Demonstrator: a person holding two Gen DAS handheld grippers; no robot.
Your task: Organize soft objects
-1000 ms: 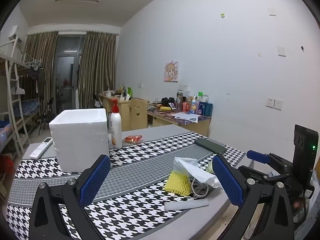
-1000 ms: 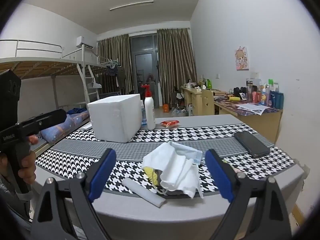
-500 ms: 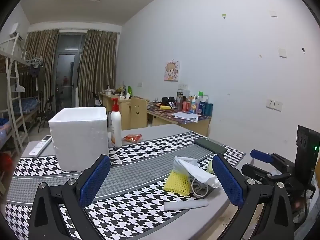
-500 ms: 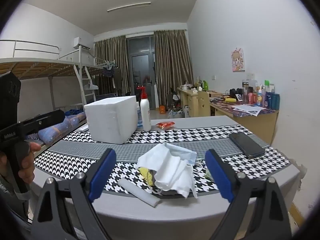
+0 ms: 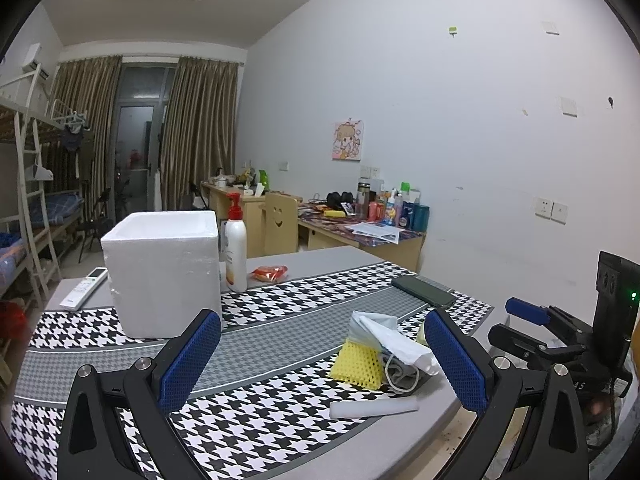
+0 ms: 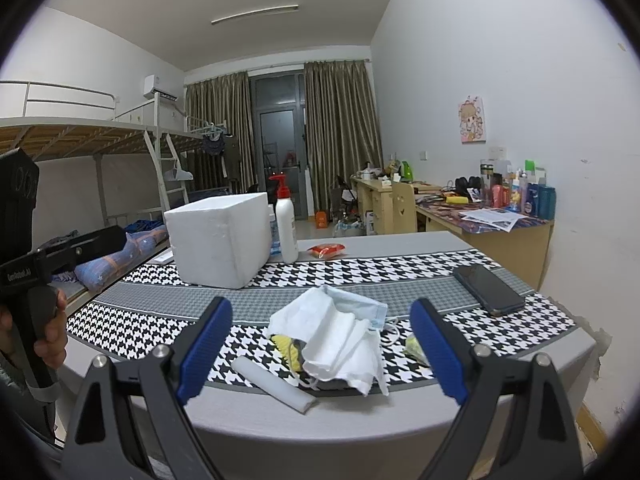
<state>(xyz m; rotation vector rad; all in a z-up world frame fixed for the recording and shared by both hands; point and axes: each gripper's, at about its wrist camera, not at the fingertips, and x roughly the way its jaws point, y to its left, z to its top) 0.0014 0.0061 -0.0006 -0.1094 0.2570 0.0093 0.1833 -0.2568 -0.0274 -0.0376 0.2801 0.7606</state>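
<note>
A heap of soft things lies near the table's front edge: a white cloth [image 6: 340, 340] with a blue face mask [image 6: 360, 304] on a yellow mesh sponge [image 5: 358, 364], and a white foam strip [image 6: 274, 384] beside it. The cloth also shows in the left wrist view [image 5: 396, 344]. A white foam box [image 5: 162, 268] stands further back, also in the right wrist view [image 6: 220, 240]. My left gripper [image 5: 320, 360] is open and empty, left of the heap. My right gripper [image 6: 320, 352] is open and empty, just in front of the heap.
A pump bottle [image 5: 235, 248], a red packet [image 5: 269, 273], a remote [image 5: 84, 288] and a dark phone [image 6: 488, 288] lie on the houndstooth mat [image 5: 280, 296]. A small yellow-green piece [image 6: 414, 348] sits right of the heap. Desks and a bunk bed stand behind.
Both grippers drifted slightly; the right one has moved back and up a little from the heap. Both stay open. Nothing on the table moved.
</note>
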